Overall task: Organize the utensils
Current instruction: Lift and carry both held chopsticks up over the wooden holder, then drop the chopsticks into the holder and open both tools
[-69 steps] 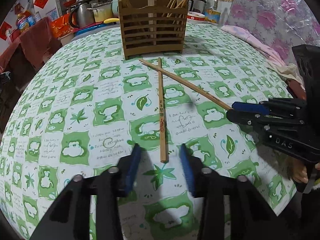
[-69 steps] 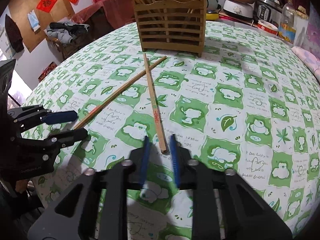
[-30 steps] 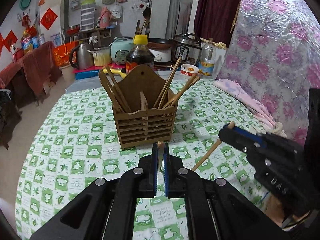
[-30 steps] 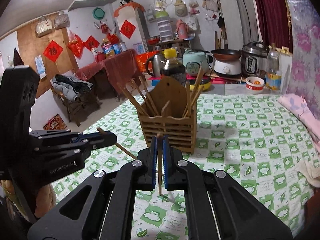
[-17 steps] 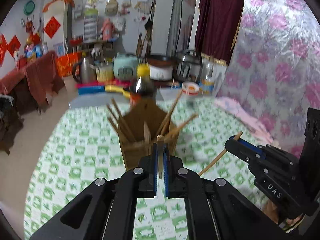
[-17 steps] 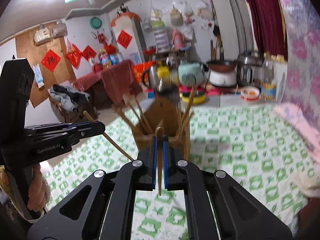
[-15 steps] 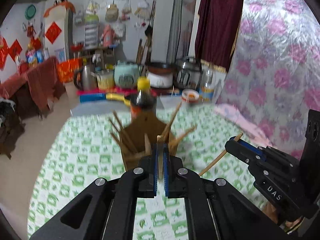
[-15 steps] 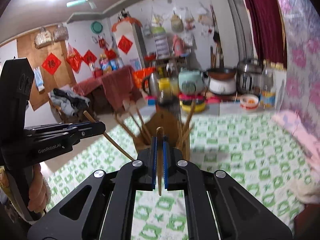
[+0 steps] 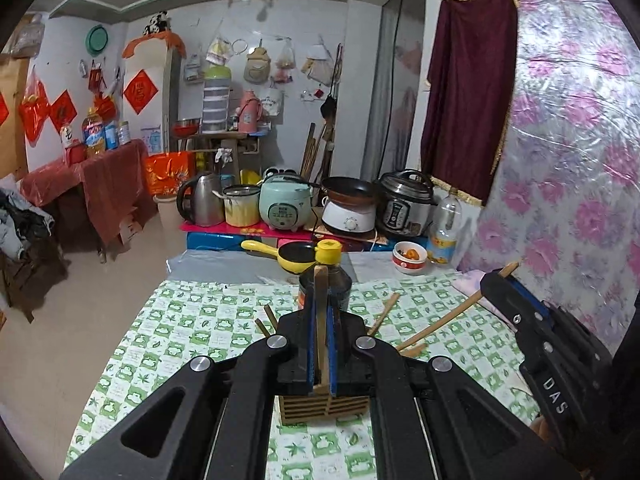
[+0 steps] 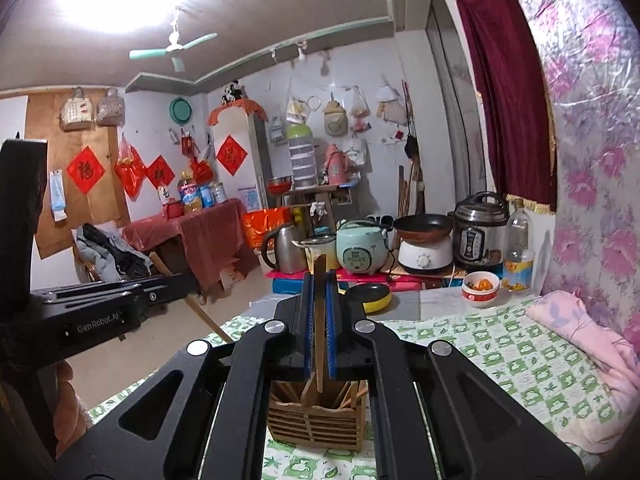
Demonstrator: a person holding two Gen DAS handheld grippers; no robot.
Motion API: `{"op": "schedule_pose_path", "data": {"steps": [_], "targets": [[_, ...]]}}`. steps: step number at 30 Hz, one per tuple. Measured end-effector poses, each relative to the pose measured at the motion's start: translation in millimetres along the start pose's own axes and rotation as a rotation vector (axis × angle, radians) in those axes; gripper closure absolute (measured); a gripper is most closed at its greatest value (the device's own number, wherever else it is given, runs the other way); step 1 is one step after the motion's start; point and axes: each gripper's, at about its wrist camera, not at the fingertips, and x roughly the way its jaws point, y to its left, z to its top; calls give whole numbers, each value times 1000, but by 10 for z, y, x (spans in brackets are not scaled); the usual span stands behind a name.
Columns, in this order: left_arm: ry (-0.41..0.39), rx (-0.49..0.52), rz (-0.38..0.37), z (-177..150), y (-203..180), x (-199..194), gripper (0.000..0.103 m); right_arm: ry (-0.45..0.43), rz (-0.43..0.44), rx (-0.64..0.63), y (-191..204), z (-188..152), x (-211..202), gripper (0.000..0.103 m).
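Left gripper is clamped on one wooden chopstick, stick standing upright between the blue pads with its top end poking above the jaws. Right gripper likewise clenched on a second chopstick, also upright, lower end hanging just over the holder. In the left wrist view the right gripper shows off to the right side with its stick slanting down toward the holder.

Change: a couple of seconds back both sticks lay crossed on the green-and-white tablecloth with both sets of jaws apart around them; since then both have closed and lifted, and the views now look across the room instead of down at the table. Over the last second the wooden chopstick holder has slid from ahead of the jaws to directly below them.

Meaning for the task: pick-up looks done for both sticks, and the carry is near its end. Holder sits right under the left jaws too, already holding several chopsticks leaning outward. Likely next step is lowering each tip into a free slot, then letting go. Risk: held tips catching on the leaning sticks or the holder rim. A dark bottle with yellow cap stands just behind the holder.
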Motion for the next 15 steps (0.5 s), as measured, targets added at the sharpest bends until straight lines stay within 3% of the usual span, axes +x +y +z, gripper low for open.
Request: {"op": "schedule_pose_path", "data": {"steps": [6, 12, 13, 14, 15], "targets": [[51, -26, 2, -44, 134, 389, 98, 45, -3, -5, -14, -127, 332, 97], [119, -14, 4, -128, 164, 721, 97, 160, 22, -1, -50, -299, 741, 96], [135, -17, 3, -146, 162, 767, 97, 185, 30, 3, -67, -331, 791, 92], [158, -28, -6, -172, 167, 823, 92, 196, 30, 11, -86, -345, 814, 91], [178, -41, -21, -195, 174, 865, 67, 207, 27, 26, -116, -355, 839, 88]]}}
